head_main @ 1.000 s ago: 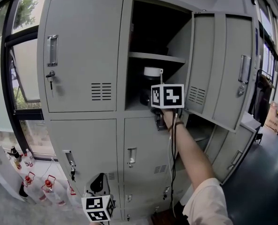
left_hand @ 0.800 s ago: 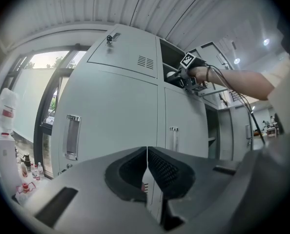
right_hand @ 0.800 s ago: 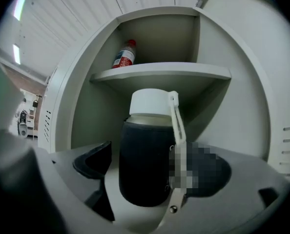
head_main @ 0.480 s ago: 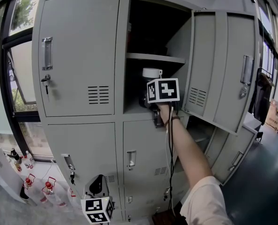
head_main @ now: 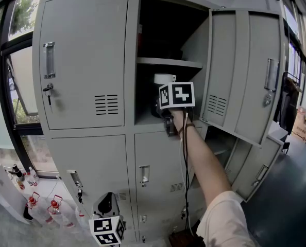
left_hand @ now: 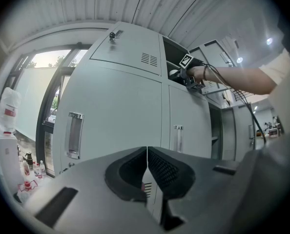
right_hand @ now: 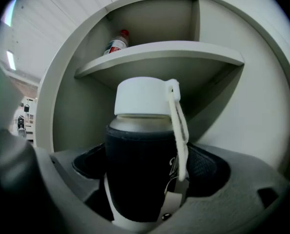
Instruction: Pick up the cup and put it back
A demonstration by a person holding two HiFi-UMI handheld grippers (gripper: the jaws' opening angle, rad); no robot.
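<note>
Right gripper (right_hand: 152, 168) has just opened wider around the cup (right_hand: 140, 145), lettering unreadable

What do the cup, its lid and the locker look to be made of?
Cup: dull metal shows at the neck above a matte black sleeve, possibly fabric. Lid: smooth, white, likely plastic. Locker: grey painted sheet metal, judging by punched vents and thin doors.
</note>
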